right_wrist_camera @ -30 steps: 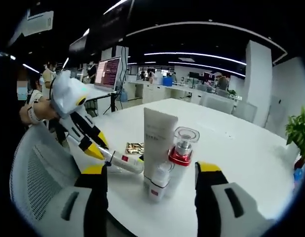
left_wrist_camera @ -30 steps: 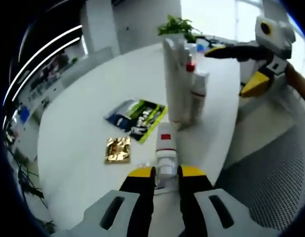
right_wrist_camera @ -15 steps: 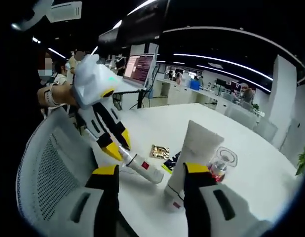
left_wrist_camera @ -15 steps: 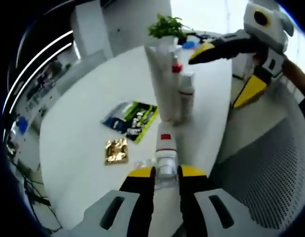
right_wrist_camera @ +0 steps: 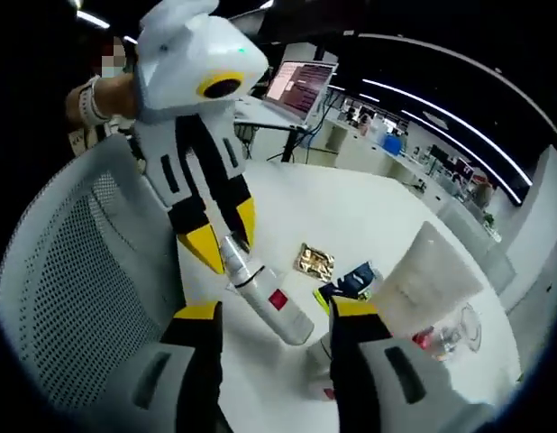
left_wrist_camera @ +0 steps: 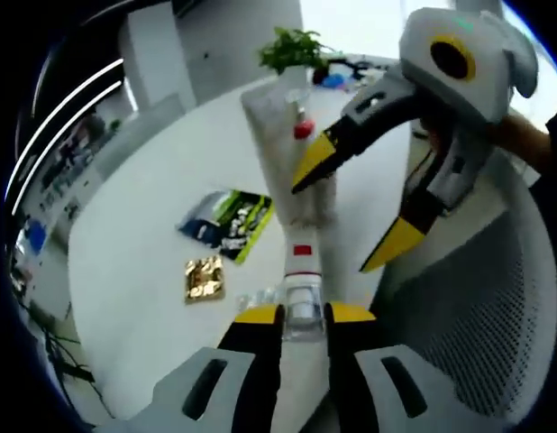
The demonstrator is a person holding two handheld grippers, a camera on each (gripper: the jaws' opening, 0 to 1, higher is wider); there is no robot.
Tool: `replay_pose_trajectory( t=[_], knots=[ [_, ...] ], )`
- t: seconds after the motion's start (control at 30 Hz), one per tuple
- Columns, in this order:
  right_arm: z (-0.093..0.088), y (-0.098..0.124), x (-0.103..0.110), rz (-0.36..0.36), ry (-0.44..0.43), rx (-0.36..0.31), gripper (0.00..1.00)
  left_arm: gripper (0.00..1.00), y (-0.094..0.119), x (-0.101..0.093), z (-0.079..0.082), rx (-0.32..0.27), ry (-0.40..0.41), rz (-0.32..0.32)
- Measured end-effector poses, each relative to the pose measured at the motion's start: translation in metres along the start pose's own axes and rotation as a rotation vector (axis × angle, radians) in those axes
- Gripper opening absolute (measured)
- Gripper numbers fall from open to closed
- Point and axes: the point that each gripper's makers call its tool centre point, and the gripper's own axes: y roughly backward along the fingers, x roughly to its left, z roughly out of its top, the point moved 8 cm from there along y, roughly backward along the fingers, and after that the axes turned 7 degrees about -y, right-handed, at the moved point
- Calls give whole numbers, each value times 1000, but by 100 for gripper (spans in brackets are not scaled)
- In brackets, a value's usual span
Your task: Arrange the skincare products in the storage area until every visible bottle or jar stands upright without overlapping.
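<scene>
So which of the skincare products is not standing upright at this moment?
The white bottle with the red square label: it is tilted, its cap end held in the left gripper. The tall white tube and the red-collared pump bottle stand on the table.

Sachets [left_wrist_camera: 226, 221] beside crowded tube [left_wrist_camera: 277, 153]

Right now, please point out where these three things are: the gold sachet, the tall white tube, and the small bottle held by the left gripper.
gold sachet [left_wrist_camera: 205, 278]: left gripper view, middle of the foil.
tall white tube [right_wrist_camera: 425, 281]: right gripper view, upper body.
small bottle [right_wrist_camera: 277, 305]: right gripper view, side by the red label.
left gripper [left_wrist_camera: 305, 317]: left gripper view, between the jaw tips.
</scene>
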Motion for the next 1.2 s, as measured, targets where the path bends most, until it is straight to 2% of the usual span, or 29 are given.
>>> replay_pose_trajectory(
  t=[0.13, 0.33, 0.43, 0.57, 0.7, 1.03, 1.2],
  knots=[
    [-1, -9, 1, 14, 101, 47, 47, 14, 2, -2, 3, -14, 11, -20],
    [-6, -19, 5, 47, 129, 58, 46, 14, 2, -5, 5, -1, 6, -43],
    [-11, -23, 5, 35, 193, 82, 44, 14, 3, -5, 7, 3, 8, -51],
    [-16, -26, 11, 70, 211, 98, 42, 14, 1, -5, 9, 18, 0, -61],
    [-14, -25, 10, 79, 207, 63, 37, 14, 0, -5, 11, 23, 2, -77],
    [-15, -25, 9, 74, 244, 72, 29, 14, -2, -6, 17, 47, -2, -115],
    [-13, -25, 9, 70, 263, 56, 26, 15, 1, -3, 18, 36, 2, -119]
  ],
)
